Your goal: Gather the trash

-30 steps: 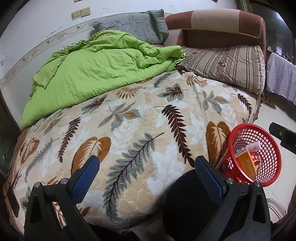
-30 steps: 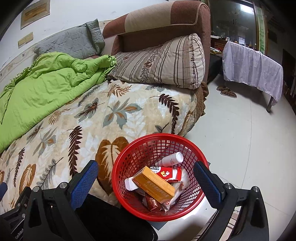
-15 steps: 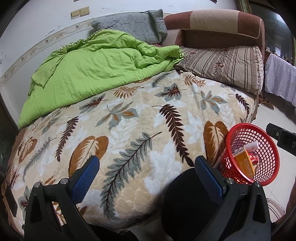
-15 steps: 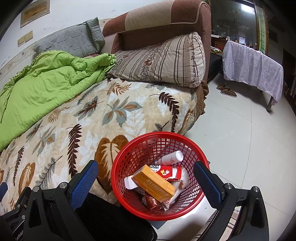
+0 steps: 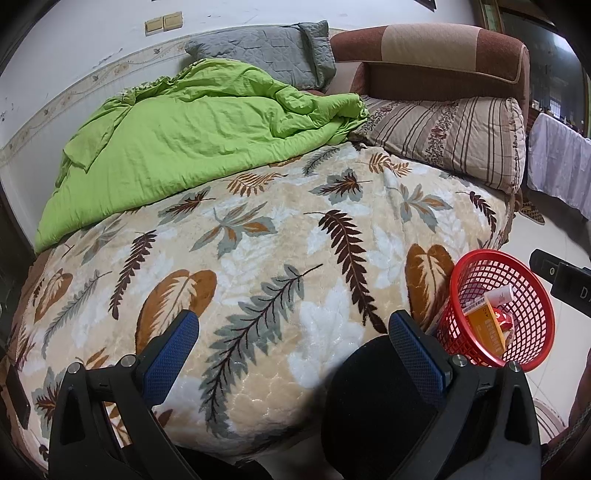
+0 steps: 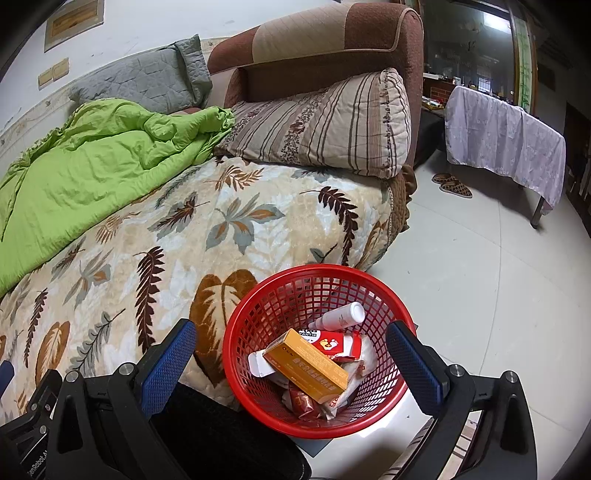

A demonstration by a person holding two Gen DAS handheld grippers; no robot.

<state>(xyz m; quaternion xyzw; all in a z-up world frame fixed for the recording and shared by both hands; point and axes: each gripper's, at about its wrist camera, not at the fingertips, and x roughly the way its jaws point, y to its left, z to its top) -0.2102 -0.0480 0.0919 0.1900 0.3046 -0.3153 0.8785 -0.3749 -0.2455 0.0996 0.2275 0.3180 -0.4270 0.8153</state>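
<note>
glossy red plastic mesh basket (image 6: 258,314), plush quilted leaf blanket (image 5: 258,258), crinkled matt green cloth quilt (image 5: 192,147).

Even indoor light, soft shadows. Strong fisheye bending, black corners. Sharp centre. Glare from a ceiling lamp (image 6: 494,21) upper right.

Both wrist views look down across the bed (image 5: 258,258), sharing the basket (image 6: 236,332).
</note>
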